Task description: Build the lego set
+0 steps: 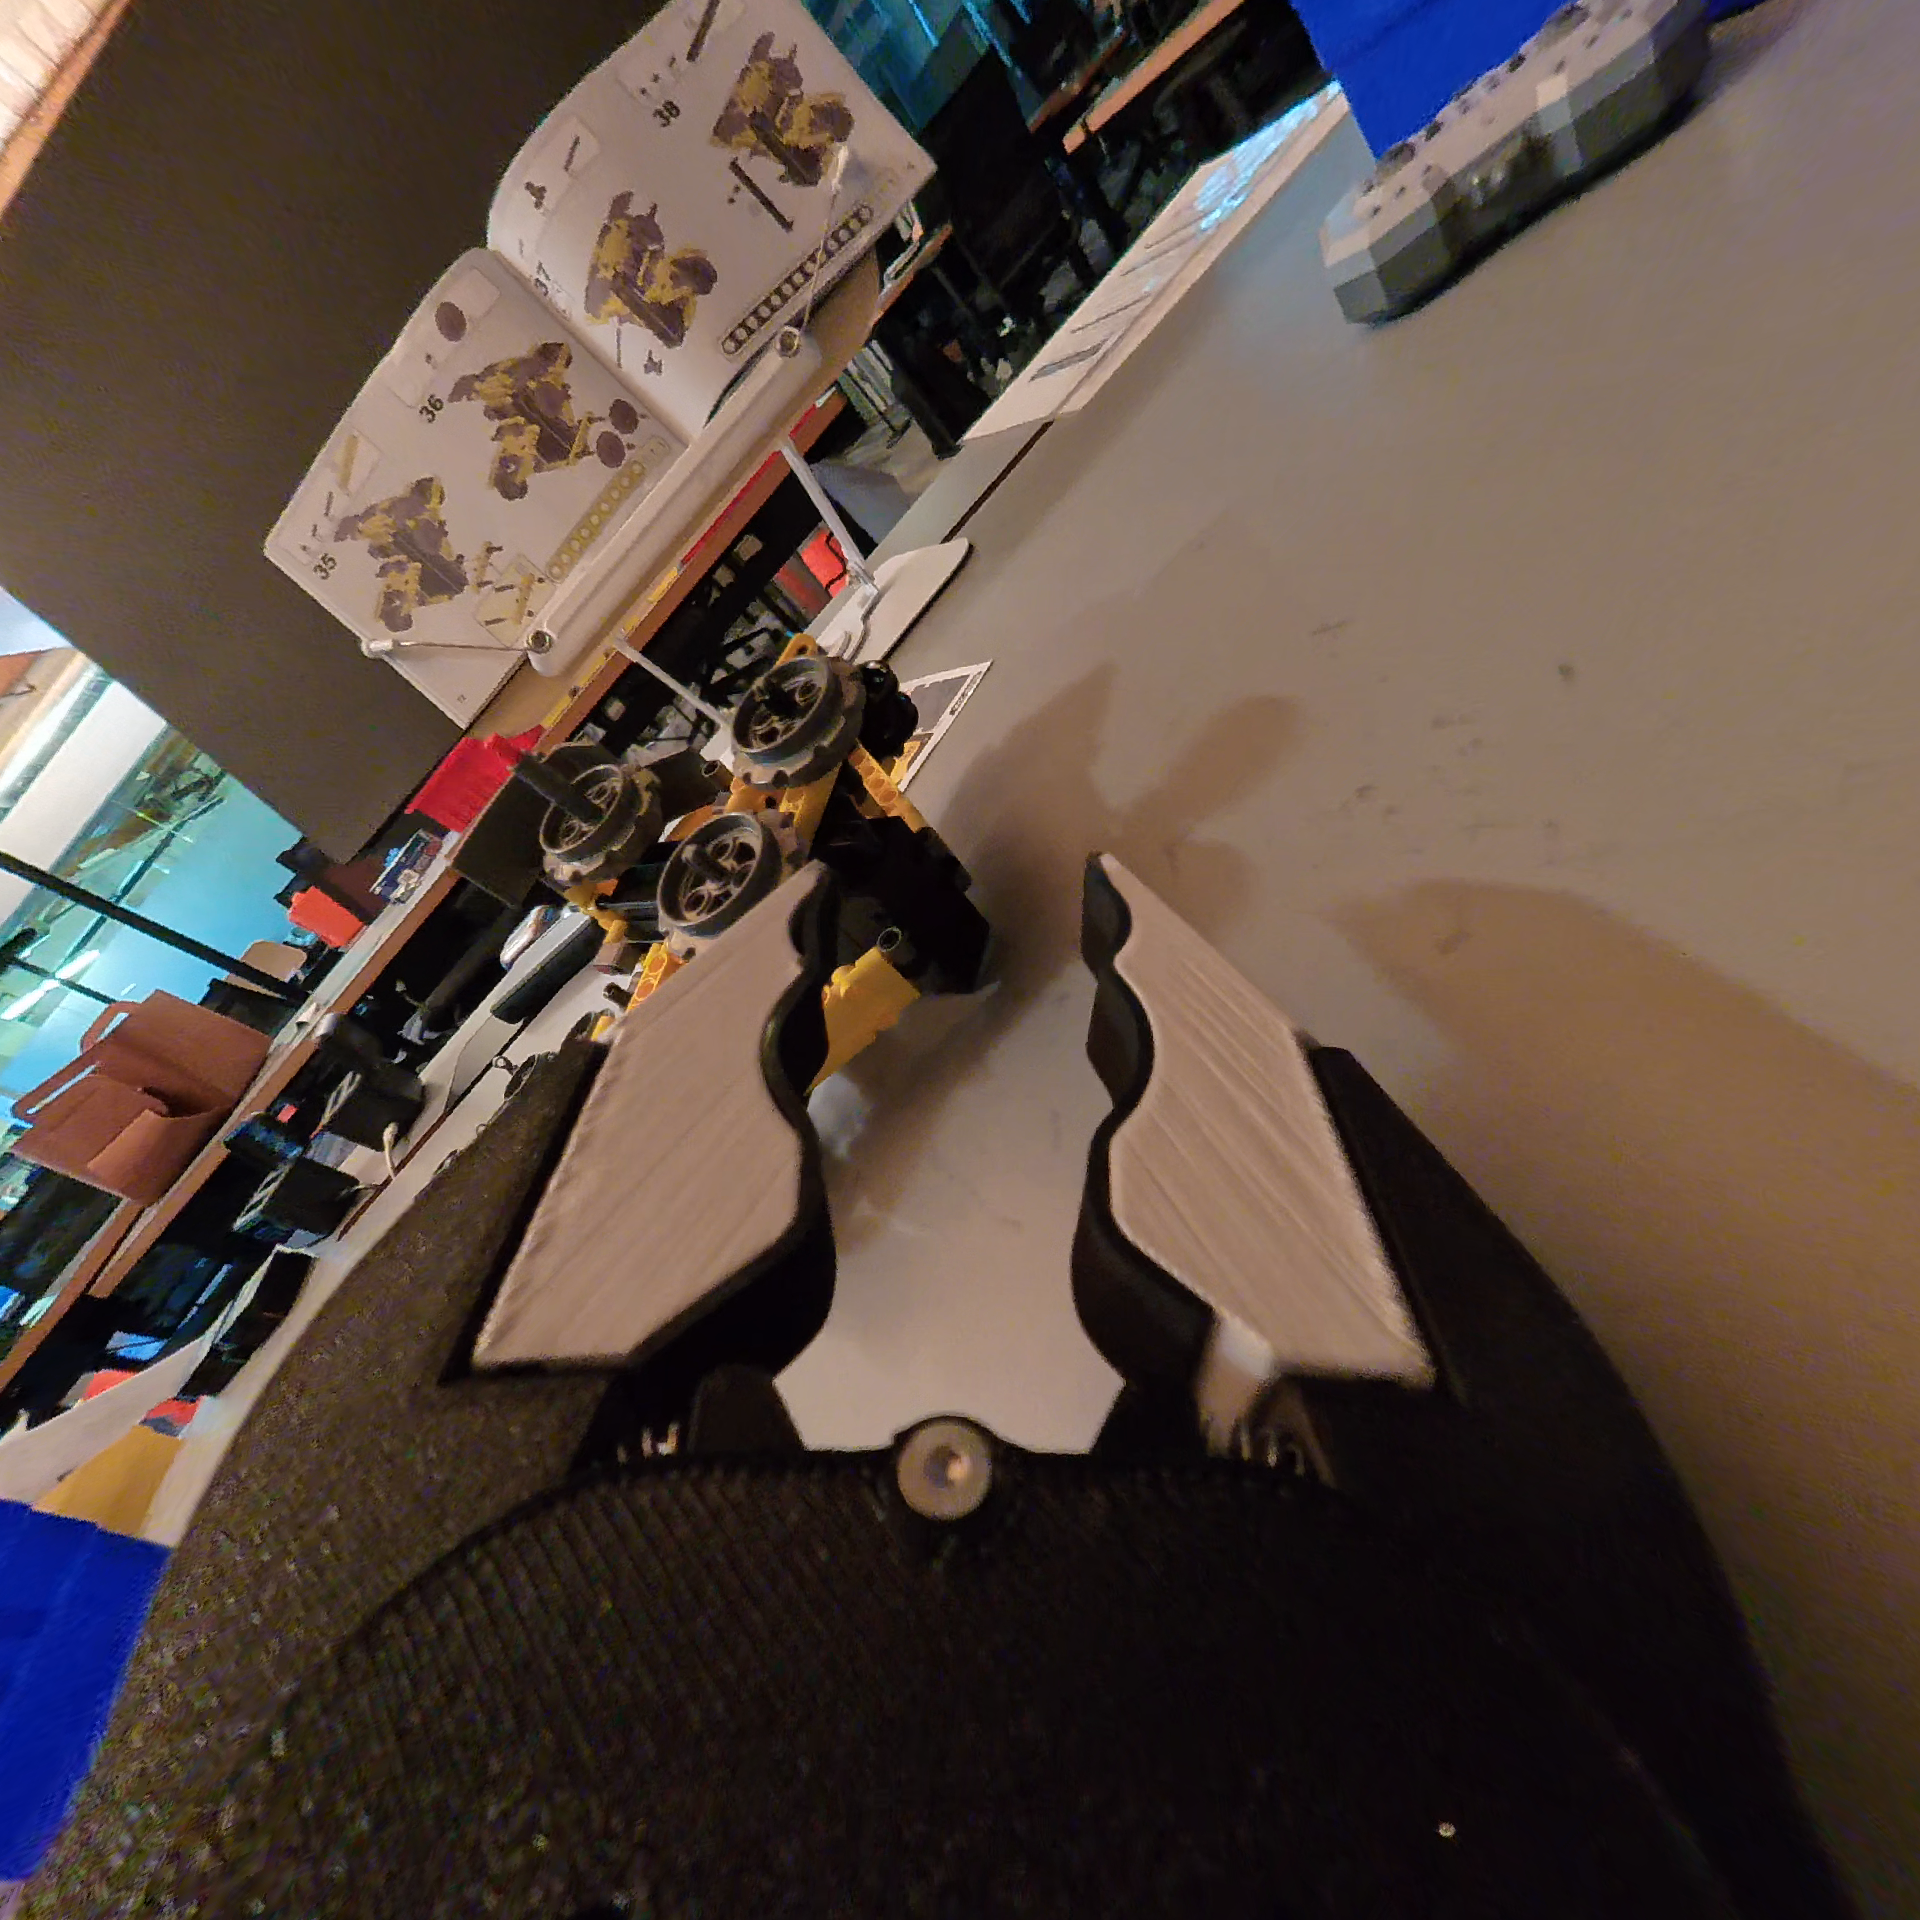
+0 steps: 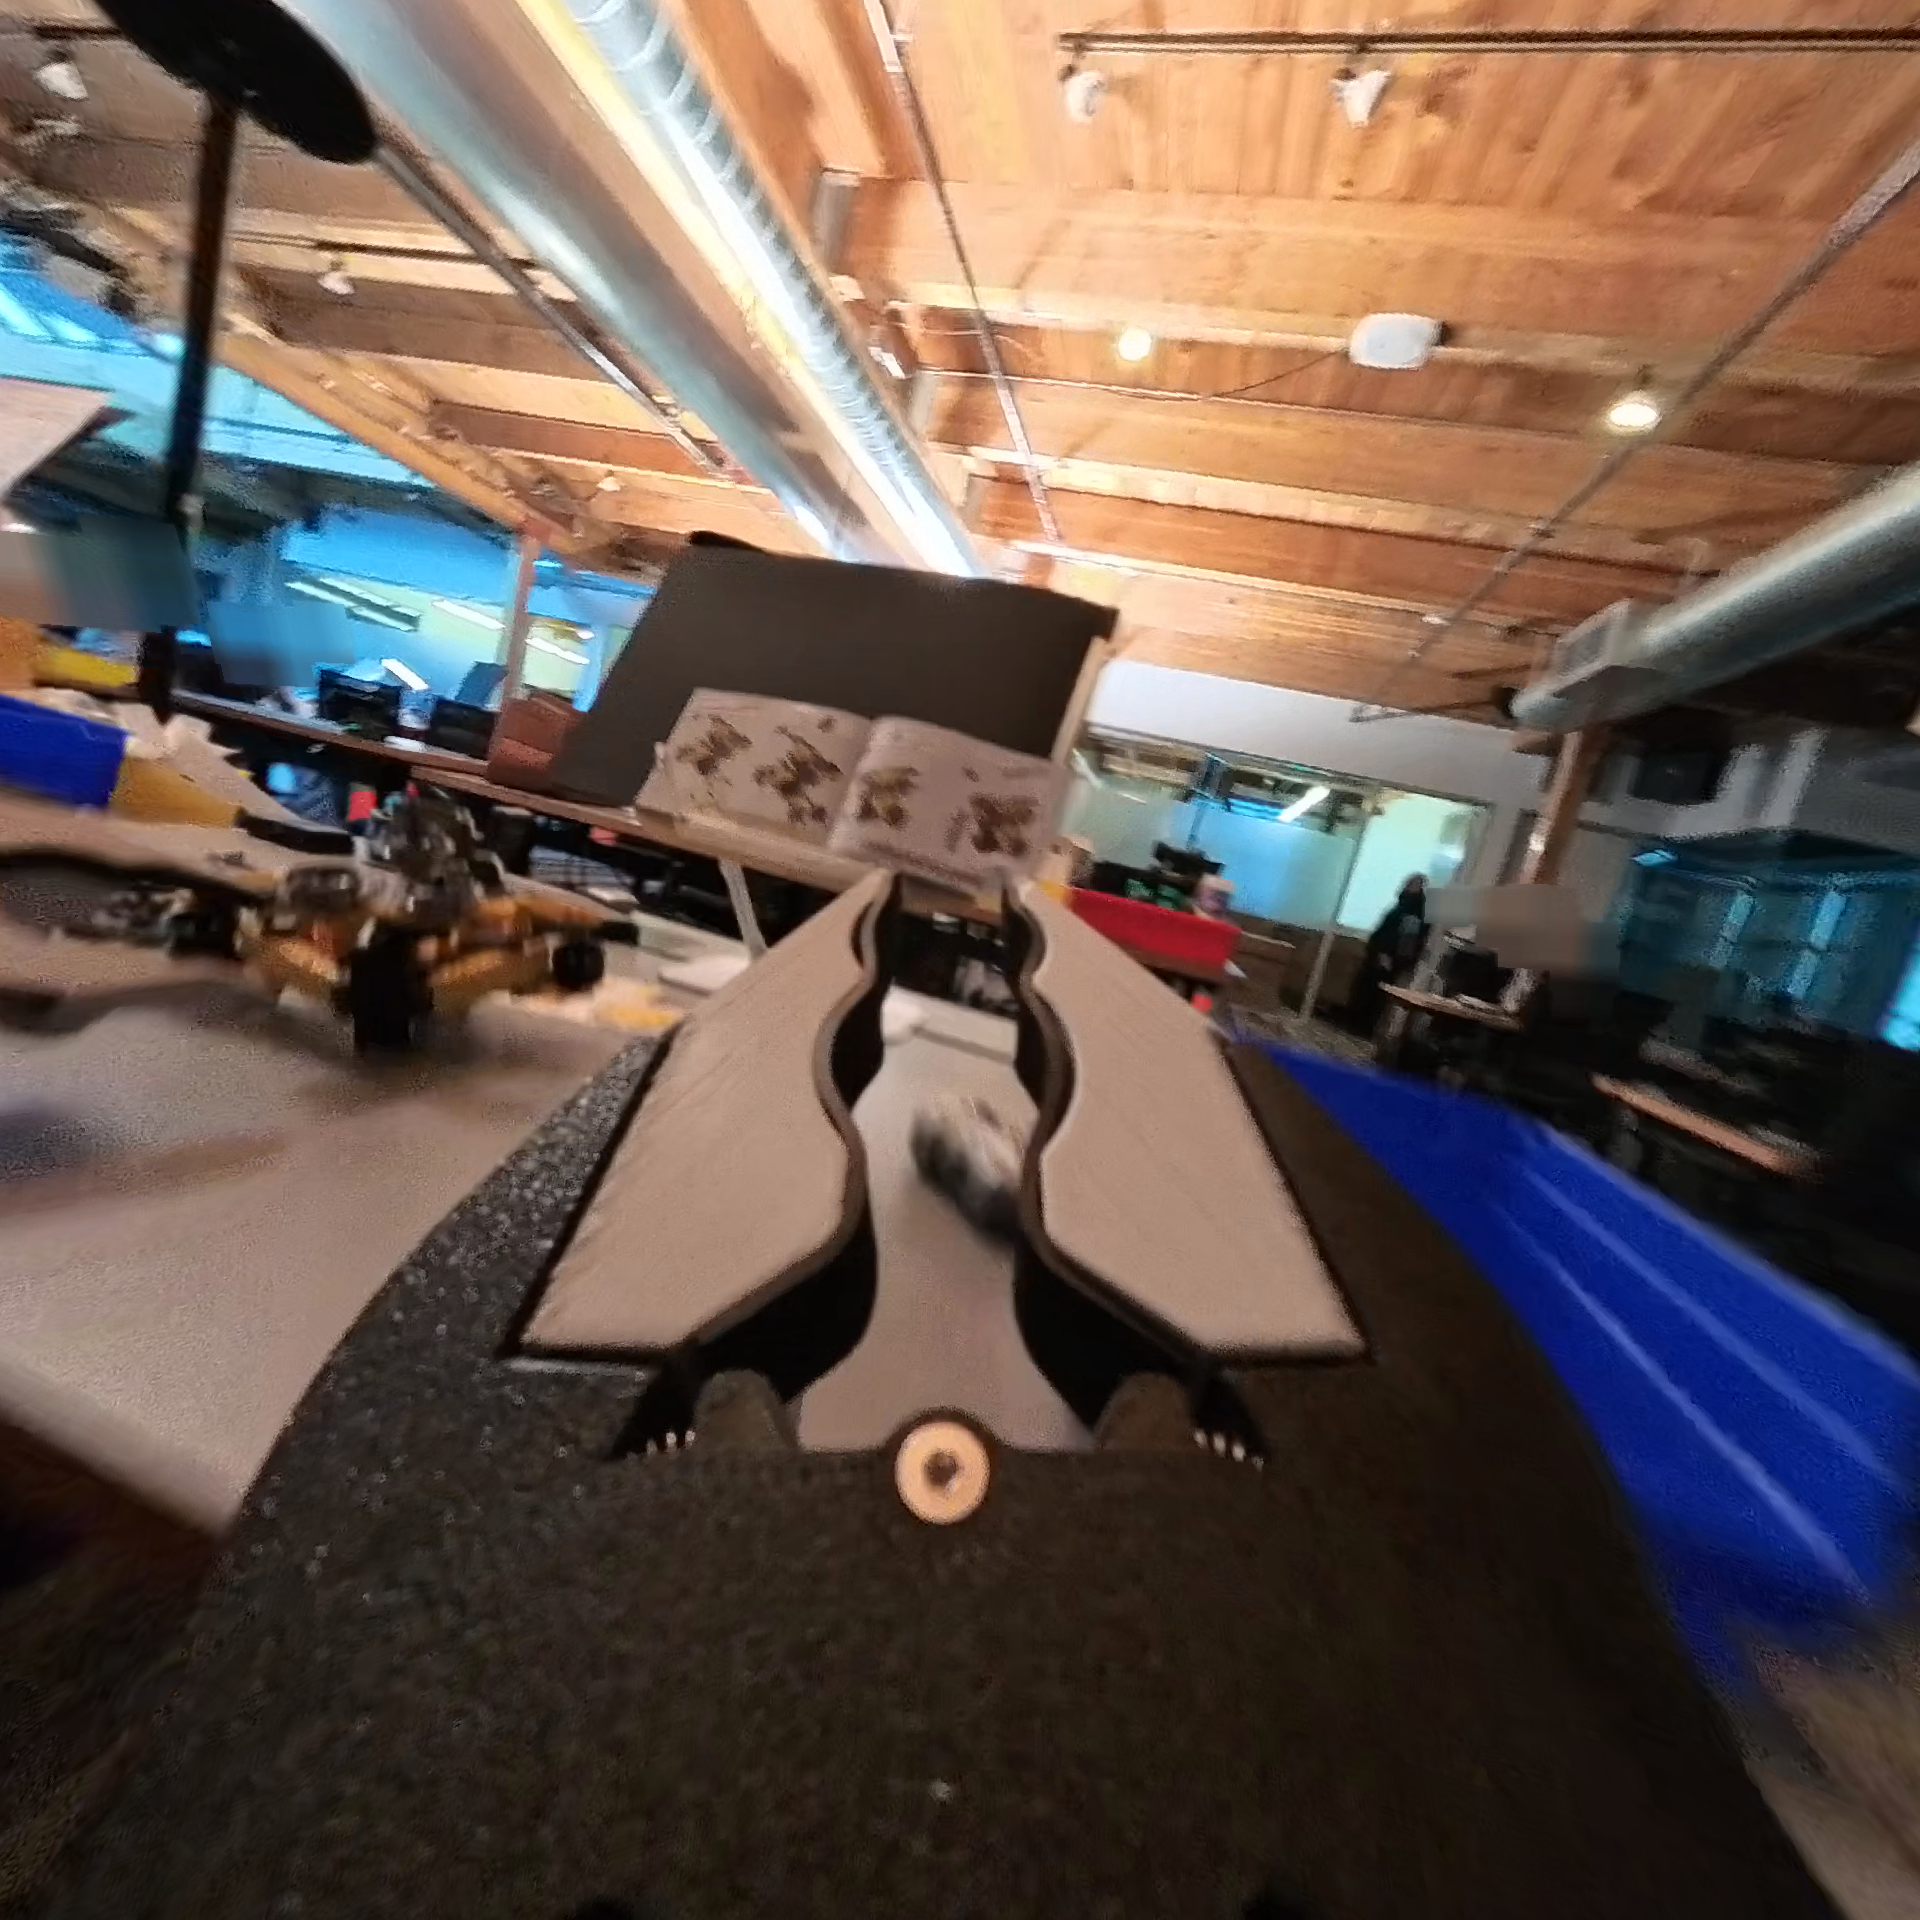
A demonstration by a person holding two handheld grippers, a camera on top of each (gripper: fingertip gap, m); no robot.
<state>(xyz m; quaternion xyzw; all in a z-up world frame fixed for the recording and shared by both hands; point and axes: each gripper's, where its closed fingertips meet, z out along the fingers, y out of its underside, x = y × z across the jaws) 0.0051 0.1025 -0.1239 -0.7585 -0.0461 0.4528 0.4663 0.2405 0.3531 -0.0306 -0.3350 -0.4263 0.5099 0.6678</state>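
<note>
Two grippers show, one in each wrist view, and neither holds anything. Nearest in the left wrist view, the left gripper [image 1: 956,883] has its jaws spread wide over the bare grey table [image 1: 1455,727], its tips just short of a yellow and black brick-built vehicle model [image 1: 790,862]; one finger [image 1: 686,1101] partly covers the model's near end, and whether it touches cannot be told. The model appears only partly built, with three grey wheel hubs [image 1: 717,873] showing no tyres. Beyond it an open instruction booklet [image 1: 582,343] sits on a white stand [image 1: 665,520], its pages showing pictured building steps. Far off on the same table lies a grey studded block [image 1: 1507,177]. In the right wrist view, the right gripper [image 2: 945,894] is lifted above the table with a narrow gap between its jaws and nothing in it; a small blurred grey and white piece [image 2: 966,1153] lies on the table below, and a blue bin [image 2: 1610,1299] stands beside it. The model [image 2: 416,935] sits well off to the side.
</note>
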